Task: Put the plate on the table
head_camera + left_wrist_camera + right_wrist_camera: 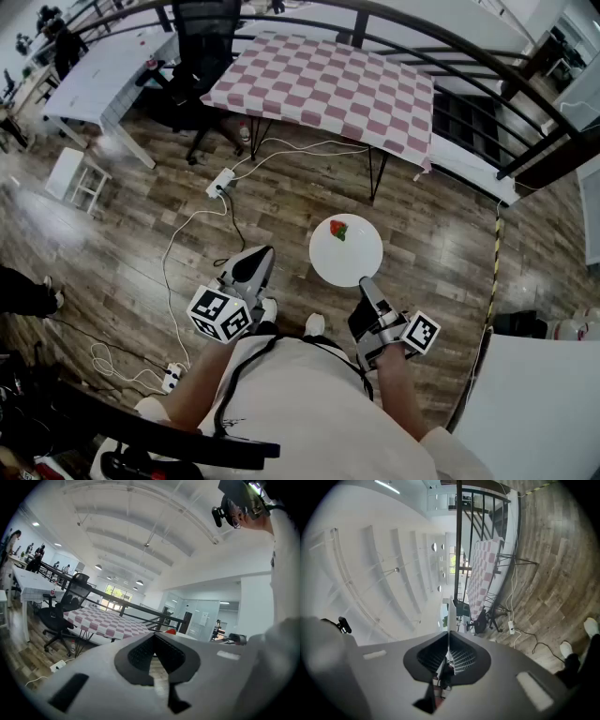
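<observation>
While the right claw (pixel 367 282) pinches the rim of the white plate (pixel 346 253), held over the wooden floor (pixel 281 197) well short of the checkered surface (pixel 323 89), and the left claw (pixel 261 258) is closed empty, the carry calls for steps forward with the plate flat.

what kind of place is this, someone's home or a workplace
Most likely a workplace, an open-plan office or lab, perhaps on an upper level: long white desks, a black swivel office chair, a curved black metal railing, and a white power strip trailing cables across the wood-plank floor.
</observation>
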The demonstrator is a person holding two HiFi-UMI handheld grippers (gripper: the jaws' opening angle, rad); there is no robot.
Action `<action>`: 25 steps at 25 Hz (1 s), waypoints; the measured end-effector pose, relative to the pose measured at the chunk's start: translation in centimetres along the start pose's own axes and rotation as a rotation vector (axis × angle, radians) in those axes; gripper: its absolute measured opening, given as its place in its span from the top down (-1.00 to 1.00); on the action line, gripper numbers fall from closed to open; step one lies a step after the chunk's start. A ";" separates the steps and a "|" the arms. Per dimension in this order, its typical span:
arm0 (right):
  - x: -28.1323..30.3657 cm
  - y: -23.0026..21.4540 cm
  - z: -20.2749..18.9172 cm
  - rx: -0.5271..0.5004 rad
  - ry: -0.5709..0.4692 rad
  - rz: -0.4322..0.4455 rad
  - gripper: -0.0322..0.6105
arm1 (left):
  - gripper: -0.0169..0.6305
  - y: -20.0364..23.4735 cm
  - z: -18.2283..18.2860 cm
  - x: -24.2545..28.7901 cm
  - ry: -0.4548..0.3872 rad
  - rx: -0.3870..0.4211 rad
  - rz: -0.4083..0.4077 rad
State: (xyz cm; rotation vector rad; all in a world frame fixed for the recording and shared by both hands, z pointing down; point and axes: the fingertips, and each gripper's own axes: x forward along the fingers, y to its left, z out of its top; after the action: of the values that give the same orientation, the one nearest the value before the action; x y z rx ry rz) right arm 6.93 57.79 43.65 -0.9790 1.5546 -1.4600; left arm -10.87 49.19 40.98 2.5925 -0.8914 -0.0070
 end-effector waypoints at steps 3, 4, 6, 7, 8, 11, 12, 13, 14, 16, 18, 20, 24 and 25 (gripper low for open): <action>1.0 0.6 -0.9 -0.010 0.005 0.019 0.84 | 0.93 0.6 0.3 -0.3 -0.008 0.001 -0.005; 1.3 0.7 -1.2 -0.011 0.007 0.022 0.84 | 0.93 0.7 0.5 -0.4 -0.009 0.001 -0.007; 1.6 1.0 -2.0 -0.012 0.008 0.024 0.84 | 0.93 1.0 0.6 -0.7 -0.011 -0.001 -0.013; 1.8 1.0 -2.3 -0.014 0.007 0.023 0.84 | 0.93 1.2 0.7 -0.8 -0.012 -0.002 -0.017; 1.9 1.0 -2.6 -0.016 0.006 0.023 0.84 | 0.93 1.3 0.7 -0.9 -0.013 -0.002 -0.022; 2.5 1.3 -2.9 -0.019 0.004 0.035 0.84 | 0.93 1.7 1.1 -0.8 -0.014 -0.004 -0.033; 2.7 1.4 -3.0 -0.019 0.005 0.043 0.84 | 0.93 1.9 1.3 -0.8 -0.014 -0.005 -0.034; 2.9 1.6 -3.0 -0.021 0.006 0.048 0.84 | 0.93 2.0 1.3 -0.9 -0.014 -0.005 -0.035; 3.0 1.7 -3.1 -0.024 0.006 0.050 0.84 | 0.93 2.2 1.4 -1.0 -0.014 -0.005 -0.035; 3.3 1.8 -3.3 -0.026 0.003 0.051 0.84 | 0.93 2.6 1.4 -1.2 -0.012 -0.007 -0.036; 3.6 1.7 -3.5 -0.024 -0.004 0.048 0.84 | 0.93 3.0 1.4 -1.4 -0.008 -0.004 -0.038; 4.1 1.5 -3.6 -0.023 -0.012 0.043 0.84 | 0.93 3.5 1.4 -1.5 -0.004 0.002 -0.040; 5.3 1.2 -4.2 -0.031 -0.027 0.032 0.84 | 0.93 5.2 1.5 -1.9 -0.002 -0.014 -0.049; 5.7 1.2 -4.3 -0.031 -0.031 0.030 0.84 | 0.93 5.7 1.6 -2.0 -0.001 -0.017 -0.050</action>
State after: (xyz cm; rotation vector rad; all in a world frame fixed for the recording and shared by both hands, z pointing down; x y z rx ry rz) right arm 0.61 54.35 42.43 -0.9874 1.5678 -1.3972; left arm -16.02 45.70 41.40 2.5983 -0.8233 -0.0290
